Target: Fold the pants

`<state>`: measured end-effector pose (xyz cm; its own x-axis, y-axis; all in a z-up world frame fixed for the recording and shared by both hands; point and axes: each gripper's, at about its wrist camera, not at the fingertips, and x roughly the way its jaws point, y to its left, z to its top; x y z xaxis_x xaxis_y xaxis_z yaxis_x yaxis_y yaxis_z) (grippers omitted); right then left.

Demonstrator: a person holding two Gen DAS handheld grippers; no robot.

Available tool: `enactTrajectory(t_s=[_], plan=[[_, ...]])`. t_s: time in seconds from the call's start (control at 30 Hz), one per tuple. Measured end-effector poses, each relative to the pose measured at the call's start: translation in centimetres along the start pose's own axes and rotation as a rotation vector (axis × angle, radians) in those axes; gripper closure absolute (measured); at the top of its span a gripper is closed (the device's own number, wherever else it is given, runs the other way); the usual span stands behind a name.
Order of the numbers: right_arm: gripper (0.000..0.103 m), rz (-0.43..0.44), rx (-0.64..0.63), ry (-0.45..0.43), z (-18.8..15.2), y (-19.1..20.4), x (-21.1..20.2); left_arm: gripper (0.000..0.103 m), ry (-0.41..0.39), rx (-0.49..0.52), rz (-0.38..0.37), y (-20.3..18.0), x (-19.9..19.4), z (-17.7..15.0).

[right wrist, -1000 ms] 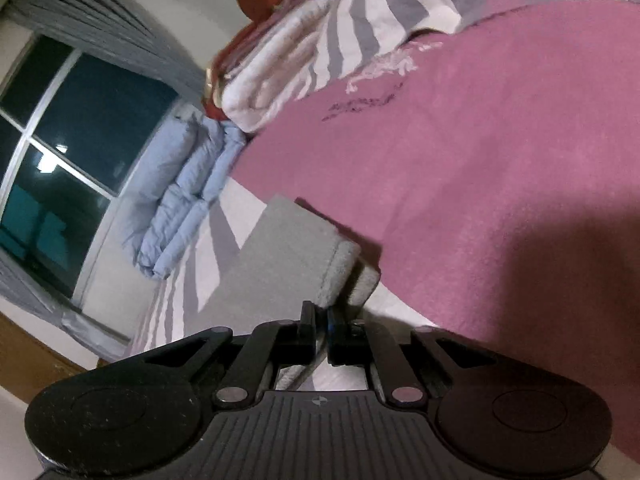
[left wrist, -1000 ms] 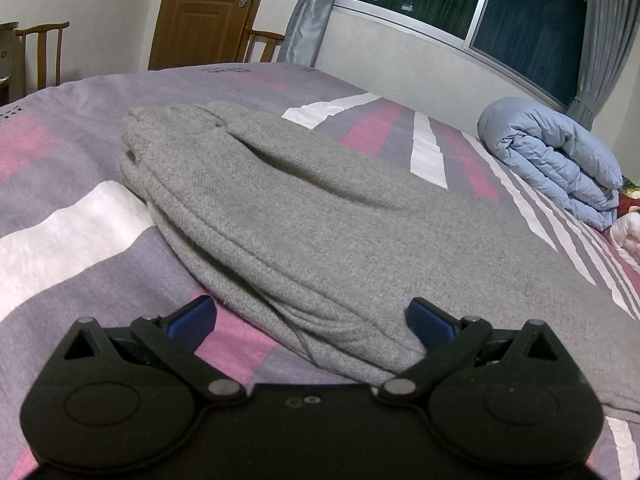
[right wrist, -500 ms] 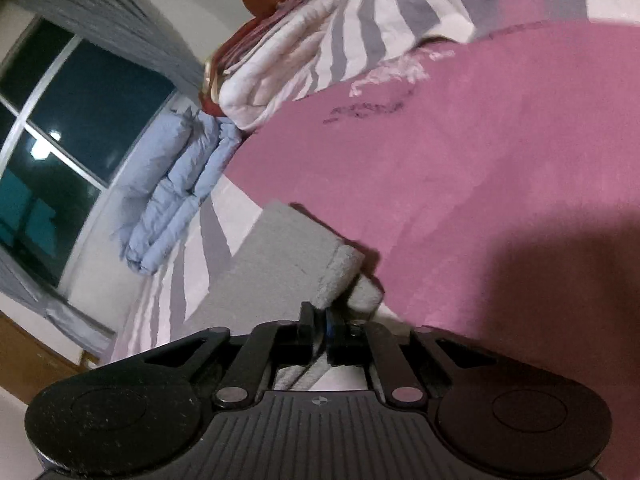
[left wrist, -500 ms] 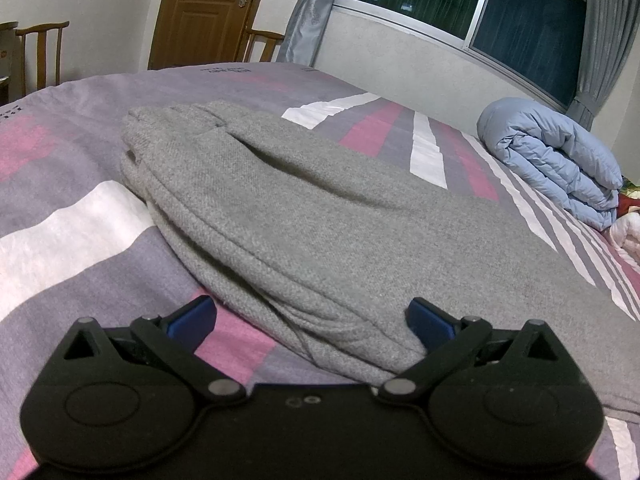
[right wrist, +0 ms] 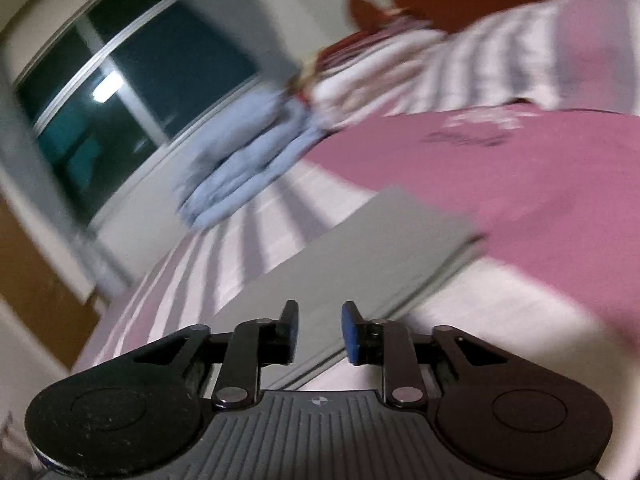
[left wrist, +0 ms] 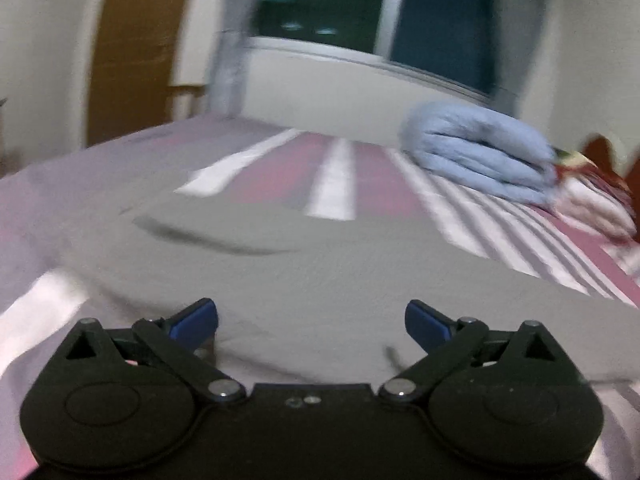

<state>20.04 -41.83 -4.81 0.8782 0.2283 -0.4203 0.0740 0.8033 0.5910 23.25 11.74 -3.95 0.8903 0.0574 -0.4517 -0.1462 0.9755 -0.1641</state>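
Observation:
The grey pants (left wrist: 288, 280) lie flat on the striped bed, filling the middle of the left wrist view. My left gripper (left wrist: 311, 322) is open wide, its blue pads just over the near edge of the grey cloth, holding nothing. In the right wrist view the pants (right wrist: 360, 264) show as a long folded grey strip with a layered edge. My right gripper (right wrist: 319, 330) is partly open over that strip, and the cloth is free of its pads. Both views are motion-blurred.
A rolled pale blue duvet (left wrist: 480, 152) lies at the far right of the bed under the window (left wrist: 400, 20). White and red bedding (left wrist: 592, 200) sits beside it. A wooden door (left wrist: 132, 48) stands at the back left. The pink sheet area (right wrist: 540, 184) spreads to the right.
My right gripper has opened and let go of the pants leg end, which now lies flat. The left gripper has moved forward and swung right over the pants. Both cameras are moving fast.

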Motion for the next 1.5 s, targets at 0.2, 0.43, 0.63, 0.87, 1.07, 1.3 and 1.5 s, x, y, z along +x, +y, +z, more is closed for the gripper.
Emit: enactTrajectory(t_s=[0.2, 0.43, 0.63, 0.87, 1.07, 1.3, 1.5], plan=[[0.053, -0.015, -0.21, 0.108, -2.8, 5.0, 4.6, 0.008, 0.133, 0.146, -0.098, -7.3, 4.4, 0.5], [0.053, -0.169, -0.29, 0.131, -3.4, 3.8, 6.3, 0.011, 0.221, 0.18, -0.04, -7.5, 7.8, 1.0], [0.053, -0.119, -0.244, 0.098, -1.6, 3.1, 7.1, 0.01, 0.247, 0.174, -0.007, -5.8, 11.7, 4.7], [0.054, -0.249, -0.267, 0.152, -0.2, 2.8, 11.0, 0.006, 0.33, 0.2, 0.008, -4.5, 15.5, 3.7], [0.053, -0.134, -0.314, 0.117, 1.6, 5.7, 12.1, 0.006, 0.3, 0.114, 0.017, -1.6, 14.8, 6.4], [0.054, -0.094, -0.473, 0.299, 0.2, 8.6, 20.0, 0.005, 0.347, 0.079, 0.06, 1.9, 17.7, 6.5], [0.058, -0.191, -0.446, 0.277, 3.0, 4.5, 19.3, 0.006, 0.341, 0.103, 0.07, 4.0, 17.1, 6.9]])
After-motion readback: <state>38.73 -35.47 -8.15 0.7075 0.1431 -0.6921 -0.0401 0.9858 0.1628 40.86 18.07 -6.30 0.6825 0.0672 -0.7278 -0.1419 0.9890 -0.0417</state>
